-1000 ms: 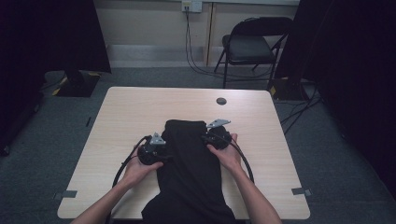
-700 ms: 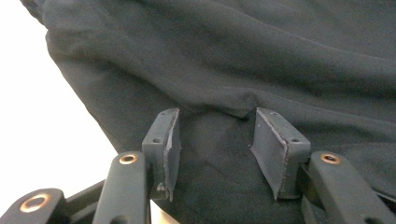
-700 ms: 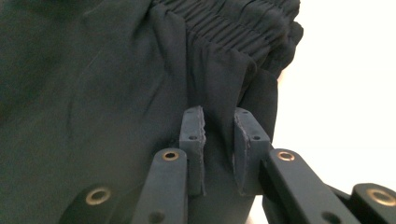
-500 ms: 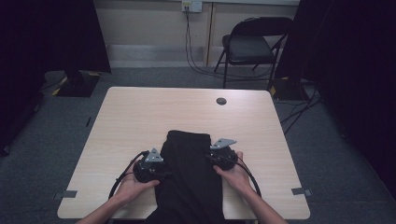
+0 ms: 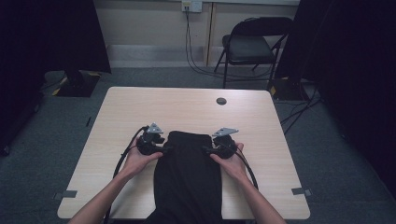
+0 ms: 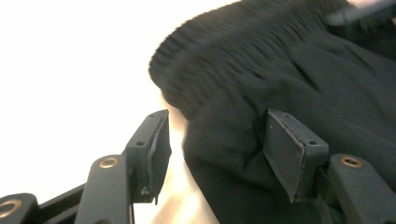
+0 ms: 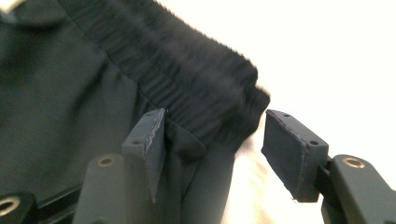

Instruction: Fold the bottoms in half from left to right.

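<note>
Black fabric garment with ribbed elastic waistband (image 5: 189, 163) lying flat on pale wooden table (image 5: 187, 109). Left gripper (image 5: 164, 149), right gripper (image 5: 206, 150) flanking waistband corners, jaws just opening, spread, pinching nothing.

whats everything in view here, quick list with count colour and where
garment: 1, black, elastic waistband, lying on the table's near middle and hanging over the near edge
table: 1, light wood, centre of the room
round insert: 1, dark, far side of the tabletop
folding chair: 1, black, behind the table by the wall
wall socket: 1, pale, with cables running down to the floor
left gripper: 1, black, at the garment's left edge, jaws open, having just been opening
right gripper: 1, black, at the garment's right edge, jaws open, having just been opening
</note>
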Tool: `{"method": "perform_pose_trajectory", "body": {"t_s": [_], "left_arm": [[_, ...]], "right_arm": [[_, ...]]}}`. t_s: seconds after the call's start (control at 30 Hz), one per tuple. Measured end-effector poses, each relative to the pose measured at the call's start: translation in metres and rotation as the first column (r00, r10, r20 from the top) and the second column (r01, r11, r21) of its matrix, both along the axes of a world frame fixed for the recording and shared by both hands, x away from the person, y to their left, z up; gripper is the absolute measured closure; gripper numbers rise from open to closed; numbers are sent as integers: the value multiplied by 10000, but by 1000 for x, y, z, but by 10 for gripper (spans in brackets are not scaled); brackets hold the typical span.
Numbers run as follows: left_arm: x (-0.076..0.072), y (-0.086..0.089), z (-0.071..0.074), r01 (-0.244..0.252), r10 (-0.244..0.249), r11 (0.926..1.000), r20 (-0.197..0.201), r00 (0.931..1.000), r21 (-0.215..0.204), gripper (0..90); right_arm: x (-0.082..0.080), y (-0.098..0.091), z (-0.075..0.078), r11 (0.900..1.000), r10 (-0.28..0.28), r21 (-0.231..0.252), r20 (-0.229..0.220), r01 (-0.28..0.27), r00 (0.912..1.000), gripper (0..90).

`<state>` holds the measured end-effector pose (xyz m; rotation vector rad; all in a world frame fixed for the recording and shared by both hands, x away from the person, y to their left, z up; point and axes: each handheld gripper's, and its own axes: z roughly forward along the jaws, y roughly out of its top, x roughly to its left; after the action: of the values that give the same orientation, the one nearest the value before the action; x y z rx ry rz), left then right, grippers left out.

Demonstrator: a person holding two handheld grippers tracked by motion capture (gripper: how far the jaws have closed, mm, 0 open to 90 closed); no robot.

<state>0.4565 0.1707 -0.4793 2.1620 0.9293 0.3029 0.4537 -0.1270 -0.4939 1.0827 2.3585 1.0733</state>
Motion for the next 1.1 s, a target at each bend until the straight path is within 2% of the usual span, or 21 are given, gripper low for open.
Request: {"method": "perform_pose_trajectory", "body": {"t_s": [0.03, 0.13, 0.17, 0.27, 0.4, 0.47, 0.5, 0.63, 0.73, 0.83, 0.9, 0.97, 1.0, 1.03, 1.07, 1.1], "left_arm": [[2, -1, -4, 29, -29, 9999, -72, 10000, -105, 402], [5, -3, -15, 114, -113, 9994, -26, 9999, 315, 395], [3, -2, -17, -10, 9, 9998, 66, 10000, 174, 382], [-1, -4, -17, 67, -83, 9990, 347, 9994, 440, 383], [-10, -4, -17, 268, -281, 9991, 413, 9988, 332, 510], [-14, -3, -15, 238, -249, 9988, 235, 9994, 431, 544], [-17, -1, -15, 240, -246, 9991, 179, 9995, 351, 550], [-23, 8, -15, 285, -291, 9992, 206, 9994, 298, 640], [-23, 10, -16, 166, -167, 9998, 56, 9998, 49, 713], [-21, 13, -16, 82, -87, 9997, -203, 9998, -242, 754], [-20, 14, -16, 111, -119, 9994, -252, 9996, -342, 751], [-19, 14, -16, -64, 55, 9993, -261, 9996, -356, 654], [-19, 14, -16, -132, 129, 9997, -140, 9998, -212, 600], [-20, 11, -16, -149, 137, 9991, 312, 9994, 392, 569], [-20, 10, -16, -363, 349, 9984, 343, 9988, 424, 508], [-19, 9, -17, -591, 588, 9982, 183, 9981, 118, 482]], "right_arm": [[0, 0, -1, 10000, 51, 11, 17, -51, 10000, 394], [1, 0, -2, 10000, 29, -36, 56, -29, 10000, 399], [2, 0, -4, 9999, 19, -109, -27, -19, 10000, 398], [2, -1, -8, 10000, -7, 6, -51, 7, 10000, 399], [1, 1, -7, 10000, 19, 6, -38, -19, 10000, 453], [0, 3, -7, 9999, 76, 122, -52, -75, 10000, 534], [-1, 4, -8, 9998, 96, 152, -20, -95, 10000, 556], [-4, 11, -8, 9993, 270, 244, 20, -271, 9996, 668], [-6, 14, -9, 9984, 369, 425, -7, -368, 9993, 744], [-6, 15, -9, 9984, 328, 461, -34, -326, 9995, 767], [-6, 16, -9, 9985, 320, 455, -13, -319, 9995, 771], [-6, 16, -8, 9986, 304, 426, -12, -304, 9995, 773], [-6, 17, -9, 9986, 310, 428, 3, -310, 9995, 773], [-6, 17, -8, 9985, 327, 431, 5, -327, 9995, 773], [-6, 18, -8, 9986, 354, 400, 9, -354, 9994, 773], [-7, 19, -8, 9986, 334, 399, -24, -333, 9994, 773]]}}
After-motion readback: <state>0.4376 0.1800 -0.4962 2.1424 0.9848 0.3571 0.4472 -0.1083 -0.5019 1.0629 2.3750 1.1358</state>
